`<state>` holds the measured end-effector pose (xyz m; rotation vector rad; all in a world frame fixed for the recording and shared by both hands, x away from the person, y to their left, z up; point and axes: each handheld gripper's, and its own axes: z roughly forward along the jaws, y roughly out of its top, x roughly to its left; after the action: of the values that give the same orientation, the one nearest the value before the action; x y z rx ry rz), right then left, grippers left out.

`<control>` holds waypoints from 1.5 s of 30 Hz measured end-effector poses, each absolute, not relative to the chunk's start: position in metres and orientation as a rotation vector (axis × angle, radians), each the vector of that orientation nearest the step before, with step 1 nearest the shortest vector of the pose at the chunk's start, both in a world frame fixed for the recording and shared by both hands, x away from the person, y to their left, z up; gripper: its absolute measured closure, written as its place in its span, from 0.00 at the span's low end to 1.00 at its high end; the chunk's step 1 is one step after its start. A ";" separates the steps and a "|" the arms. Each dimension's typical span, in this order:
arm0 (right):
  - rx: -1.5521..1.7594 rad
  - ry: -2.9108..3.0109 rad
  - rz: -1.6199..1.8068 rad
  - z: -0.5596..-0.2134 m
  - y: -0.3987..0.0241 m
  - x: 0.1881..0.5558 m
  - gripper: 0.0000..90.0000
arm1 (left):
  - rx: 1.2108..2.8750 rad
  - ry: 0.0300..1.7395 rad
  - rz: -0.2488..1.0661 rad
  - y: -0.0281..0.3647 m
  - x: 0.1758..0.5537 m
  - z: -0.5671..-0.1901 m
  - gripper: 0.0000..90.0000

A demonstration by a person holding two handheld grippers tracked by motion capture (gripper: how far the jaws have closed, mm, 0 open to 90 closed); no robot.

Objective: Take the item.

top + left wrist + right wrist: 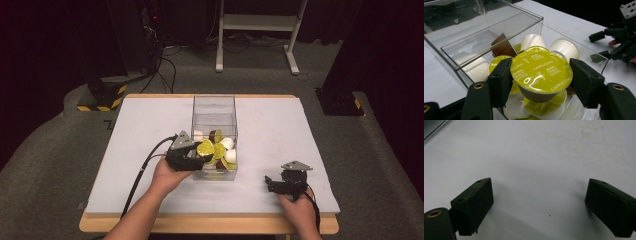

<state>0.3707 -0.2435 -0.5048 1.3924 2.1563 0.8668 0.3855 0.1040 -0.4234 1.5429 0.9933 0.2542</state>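
Observation:
My left gripper (202, 156) (541, 80) is shut on a coffee capsule (541, 75) (205, 148) with a yellow-green "Cappuccino" foil lid. It holds the capsule over the near end of a clear plastic box (214, 107) (486, 40). Inside the box lie several more capsules: yellow-green lidded ones (544, 107), white ones (565, 48) (230, 154) and a brown one (504, 47). My right gripper (269, 183) (539, 205) stands open just above the bare white table near the front right, nothing between its black pads (474, 202). It also appears as the other gripper (621, 40) in the left gripper view.
The white table top (140, 150) spreads wide left and right of the box. Its wooden front edge (210, 224) lies close to my hands. The left gripper's cable (142, 172) trails back across the table. A white stand (260, 30) and dark equipment stand on the floor beyond.

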 end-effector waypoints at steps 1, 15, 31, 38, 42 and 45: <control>1.393 2.156 0.867 -0.505 -0.243 0.371 0.09 | 1.538 0.994 0.252 0.106 0.385 -0.423 0.42; 1.393 2.157 0.866 -0.505 -0.243 0.371 0.09 | 1.486 1.009 0.261 0.139 0.372 -0.418 0.42; 1.393 2.157 0.866 -0.505 -0.243 0.371 0.09 | 1.452 1.056 0.304 0.180 0.362 -0.422 0.42; 1.393 2.157 0.866 -0.505 -0.243 0.371 0.09 | 1.435 1.093 0.316 0.194 0.360 -0.433 0.42; 1.393 2.157 0.866 -0.505 -0.243 0.371 0.09 | 1.422 1.125 0.329 0.201 0.360 -0.443 0.42; 1.393 2.157 0.866 -0.505 -0.243 0.371 0.09 | 1.439 1.137 0.340 0.208 0.360 -0.450 0.42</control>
<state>0.3707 -0.2434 -0.5048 1.3933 2.1573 0.8659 0.3603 0.2075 -0.4500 1.4386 1.1365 0.3399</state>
